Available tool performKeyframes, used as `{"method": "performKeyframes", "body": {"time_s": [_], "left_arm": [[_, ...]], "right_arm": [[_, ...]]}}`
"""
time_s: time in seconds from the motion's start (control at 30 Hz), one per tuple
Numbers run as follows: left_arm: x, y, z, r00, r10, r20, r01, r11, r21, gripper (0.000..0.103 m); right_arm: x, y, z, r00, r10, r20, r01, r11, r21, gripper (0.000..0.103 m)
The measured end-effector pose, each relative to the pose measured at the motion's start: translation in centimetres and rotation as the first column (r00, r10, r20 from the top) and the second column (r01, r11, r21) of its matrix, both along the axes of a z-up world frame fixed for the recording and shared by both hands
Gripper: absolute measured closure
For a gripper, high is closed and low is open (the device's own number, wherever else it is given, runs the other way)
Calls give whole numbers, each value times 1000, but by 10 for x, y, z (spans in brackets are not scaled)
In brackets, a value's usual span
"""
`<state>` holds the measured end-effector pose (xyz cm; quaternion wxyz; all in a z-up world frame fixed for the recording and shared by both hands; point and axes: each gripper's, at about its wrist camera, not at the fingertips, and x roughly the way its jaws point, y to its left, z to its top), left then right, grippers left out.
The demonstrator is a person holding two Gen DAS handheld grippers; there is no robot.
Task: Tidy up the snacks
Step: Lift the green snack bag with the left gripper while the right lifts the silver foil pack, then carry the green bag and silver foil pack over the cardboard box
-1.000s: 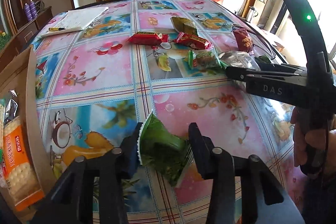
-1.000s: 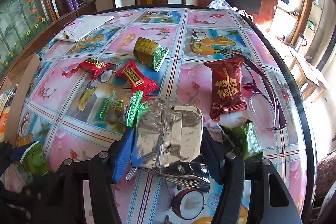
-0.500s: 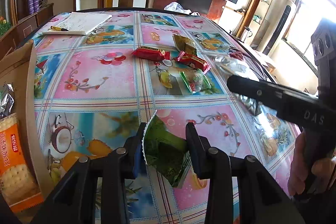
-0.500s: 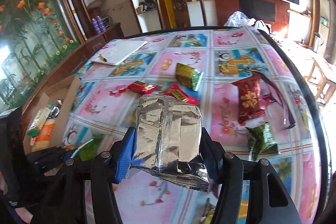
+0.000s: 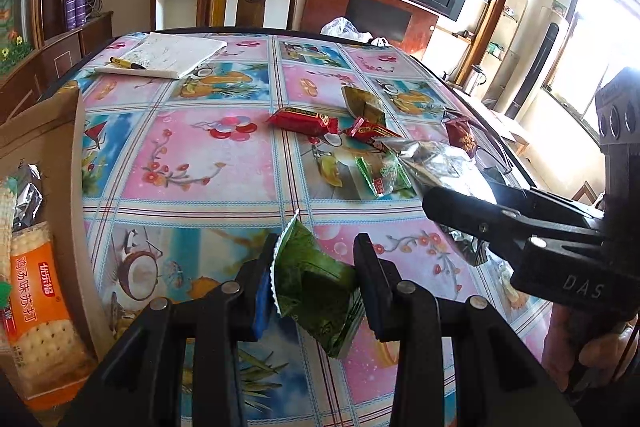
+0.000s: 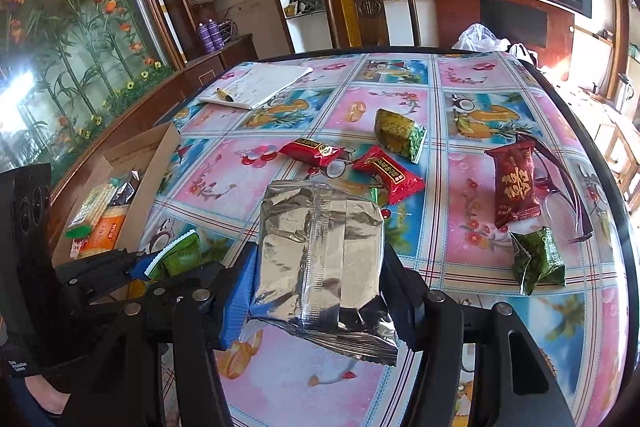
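My left gripper (image 5: 314,267) is shut on a small green snack packet (image 5: 316,283), held above the near table edge. The same green packet (image 6: 180,257) shows at the lower left of the right wrist view. A large silver foil packet (image 6: 320,251) is pinched between the pads of my right gripper (image 6: 320,287), lifted over the tablecloth. In the left wrist view the right gripper (image 5: 500,223) reaches in from the right with the silver foil packet (image 5: 436,163). A cardboard box (image 6: 140,163) at the left holds an orange cracker pack (image 5: 36,307).
Loose on the flowered tablecloth (image 6: 240,179) lie two red candies (image 6: 314,151) (image 6: 388,175), a dark red packet (image 6: 514,183), green packets (image 6: 400,133) (image 6: 538,261) and purple glasses (image 6: 568,199). A notepad with a pen (image 6: 260,85) lies at the far left. A wooden chair (image 6: 368,7) stands behind.
My right gripper has lifted the silver packet and swung left, so the cardboard box has come into its view. The left gripper has stayed over the near edge, tilting slightly with its green packet.
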<state>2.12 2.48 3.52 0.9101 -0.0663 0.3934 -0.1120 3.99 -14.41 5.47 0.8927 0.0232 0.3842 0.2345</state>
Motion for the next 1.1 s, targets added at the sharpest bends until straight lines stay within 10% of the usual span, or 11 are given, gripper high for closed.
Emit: {"method": "performKeyframes", "body": {"time_s": [1.1], "left_arm": [[-15,44,23,988,130,85,-125,990,-70,67]], "right_arm": [[-7,13,-4,1000,9,30,-9,1000,2,40]]}}
